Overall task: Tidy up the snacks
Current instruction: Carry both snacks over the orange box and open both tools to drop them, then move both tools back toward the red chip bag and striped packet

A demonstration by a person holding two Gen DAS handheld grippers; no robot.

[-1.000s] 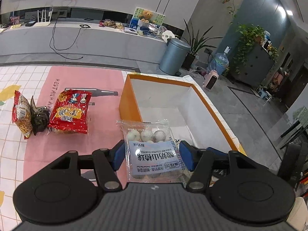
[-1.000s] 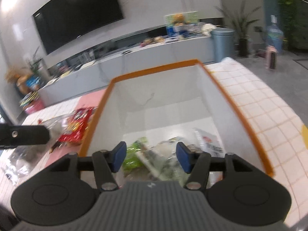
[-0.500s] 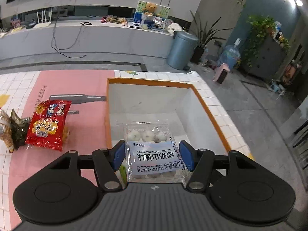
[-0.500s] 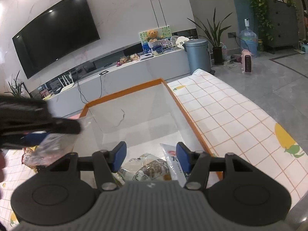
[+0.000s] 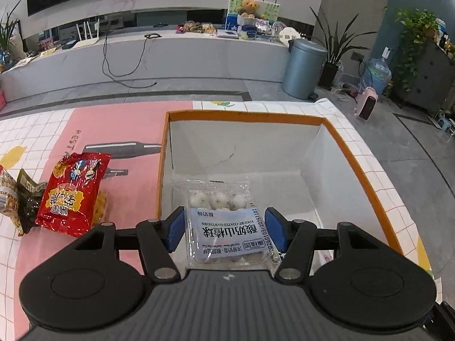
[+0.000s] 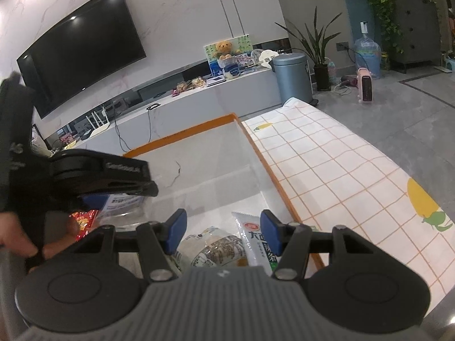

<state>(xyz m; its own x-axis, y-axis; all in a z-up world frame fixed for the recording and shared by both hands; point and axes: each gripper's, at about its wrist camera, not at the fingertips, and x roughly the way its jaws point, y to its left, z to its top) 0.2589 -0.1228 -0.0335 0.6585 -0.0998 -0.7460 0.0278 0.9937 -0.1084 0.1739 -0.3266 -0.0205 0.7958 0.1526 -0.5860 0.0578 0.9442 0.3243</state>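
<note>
Surface: checked white tablecloth [image 6: 335, 167] with a pink panel [image 5: 85, 130] is covering the table.
Left tongs: left gripper [image 5: 224, 228] is hovering level above the box's near left corner, blue pads clenching a clear crinkly plastic packet of white yogurt-coated hawthorn balls [image 5: 224, 221].
Right tongs: right gripper [image 6: 223, 231] is hanging released over the box's near end, gripping nothing.
Box: orange-rimmed white rectangular box [image 5: 244, 115] is holding a glossy green-and-white sachet [image 6: 253, 238] beside a clear wrapped snack [image 6: 216, 250].
Left of box: shiny red foil snack bag [image 5: 74, 193] is lying flat.
</note>
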